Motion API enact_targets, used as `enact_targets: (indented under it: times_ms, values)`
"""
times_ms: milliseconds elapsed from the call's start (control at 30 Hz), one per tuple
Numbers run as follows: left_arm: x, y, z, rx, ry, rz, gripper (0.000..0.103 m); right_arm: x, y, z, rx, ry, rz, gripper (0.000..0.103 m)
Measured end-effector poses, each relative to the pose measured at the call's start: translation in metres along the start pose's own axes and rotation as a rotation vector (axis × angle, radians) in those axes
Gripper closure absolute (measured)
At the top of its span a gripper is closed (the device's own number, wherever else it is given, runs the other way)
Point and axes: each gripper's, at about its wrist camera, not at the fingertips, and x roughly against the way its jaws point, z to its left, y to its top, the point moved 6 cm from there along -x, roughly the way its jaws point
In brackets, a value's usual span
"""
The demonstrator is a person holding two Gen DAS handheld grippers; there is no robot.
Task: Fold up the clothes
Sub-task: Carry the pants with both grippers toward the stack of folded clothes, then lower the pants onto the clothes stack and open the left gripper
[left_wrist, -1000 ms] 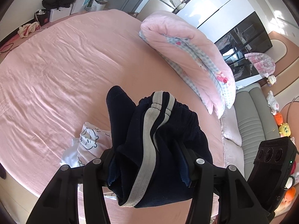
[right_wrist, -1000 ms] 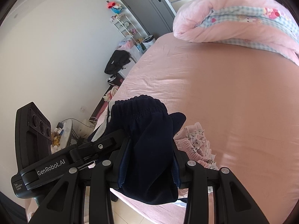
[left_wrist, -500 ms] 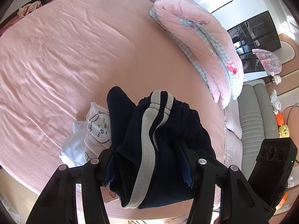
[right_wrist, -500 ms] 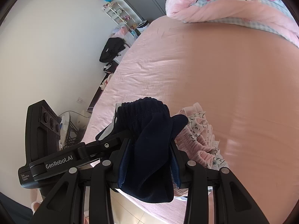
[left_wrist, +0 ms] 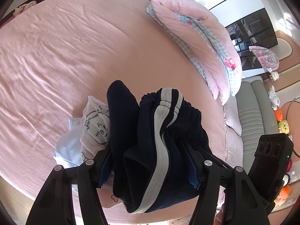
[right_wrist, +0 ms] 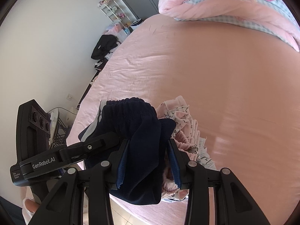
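Observation:
Navy trousers [left_wrist: 155,146] with a grey side stripe hang bunched in the air above the near edge of the pink bed [left_wrist: 65,46]. My left gripper [left_wrist: 150,165] is shut on the striped side of them. My right gripper [right_wrist: 148,159] is shut on the same navy trousers [right_wrist: 140,140] at their gathered waistband. Under them lies a small heap of clothes, a pale cartoon-print piece [left_wrist: 93,123] and a pink frilled patterned piece [right_wrist: 185,123]. The left gripper's body [right_wrist: 37,150] shows at the left of the right wrist view.
A rolled pink quilt [left_wrist: 196,37] with blue check lining lies at the far side of the bed. A grey sofa [left_wrist: 251,116] with soft toys stands to the right. A black bag [right_wrist: 105,45] and a shelf rack [right_wrist: 116,9] stand by the wall. The bed's middle is bare sheet.
Both grippers have carried the trousers forward and lower over the bed. The heap of small clothes now sits closer beneath them. The grip on the trousers is unchanged.

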Motion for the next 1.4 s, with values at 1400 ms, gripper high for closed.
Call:
enact_targets:
  times_ms: [1400]
  values:
    - [0.024,0.002,0.004,-0.078,0.221,-0.020,0.029,-0.003,0.040,0.032,0.313,-0.203,-0.098,0.062]
